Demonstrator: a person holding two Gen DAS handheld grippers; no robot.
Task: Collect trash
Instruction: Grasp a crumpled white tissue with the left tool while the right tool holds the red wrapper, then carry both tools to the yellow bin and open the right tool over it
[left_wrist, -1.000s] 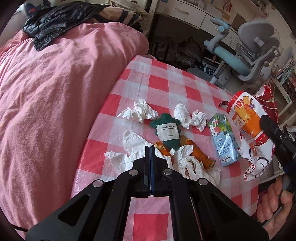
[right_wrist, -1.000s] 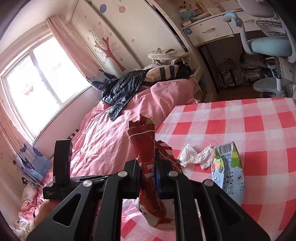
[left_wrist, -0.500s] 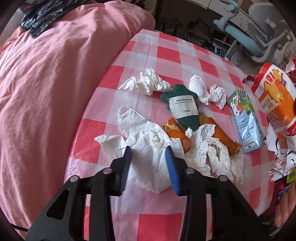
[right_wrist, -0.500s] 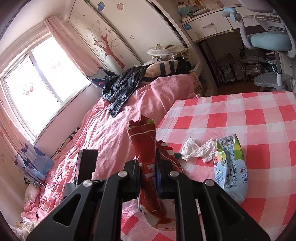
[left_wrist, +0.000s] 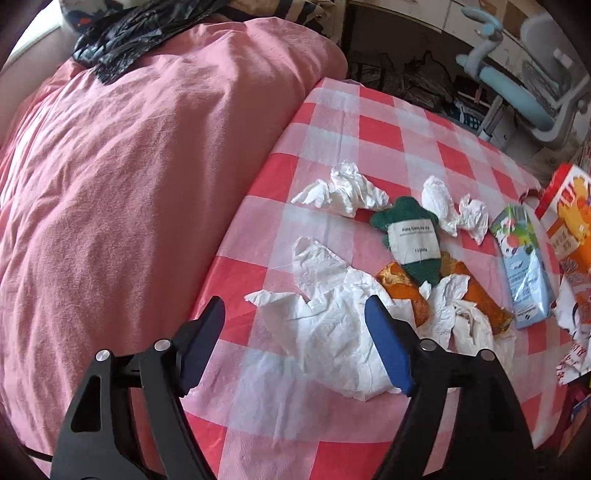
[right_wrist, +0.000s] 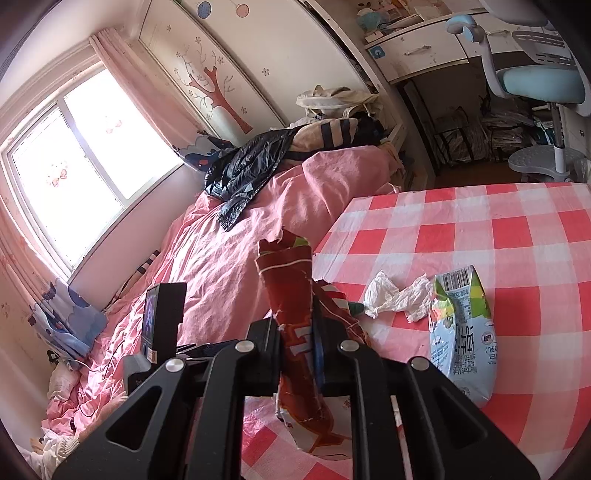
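Note:
On the red-and-white checked table (left_wrist: 373, 125) lies a big crumpled white tissue (left_wrist: 332, 325). My left gripper (left_wrist: 295, 314) hangs just above it, its jaws opening wide to either side of the tissue without touching it. Behind lie an orange wrapper (left_wrist: 406, 291), a green pouch with a white label (left_wrist: 413, 240), smaller tissue wads (left_wrist: 343, 188) and a blue milk carton (left_wrist: 524, 258). My right gripper (right_wrist: 297, 332) is shut on the edge of a red printed bag (right_wrist: 291, 295), which stands at the table's right side as the red bag (left_wrist: 569, 210) in the left wrist view.
A bed under a pink cover (left_wrist: 129, 184) runs along the table's left edge, with a black plastic bag (left_wrist: 140, 33) at its far end. A light blue office chair (left_wrist: 517, 92) and a white desk (right_wrist: 417, 55) stand beyond the table. The milk carton (right_wrist: 461, 332) lies right of the bag.
My left gripper went from shut to wide open while dropping closer to the big tissue and tipping downward. The right gripper kept still, holding the bag.

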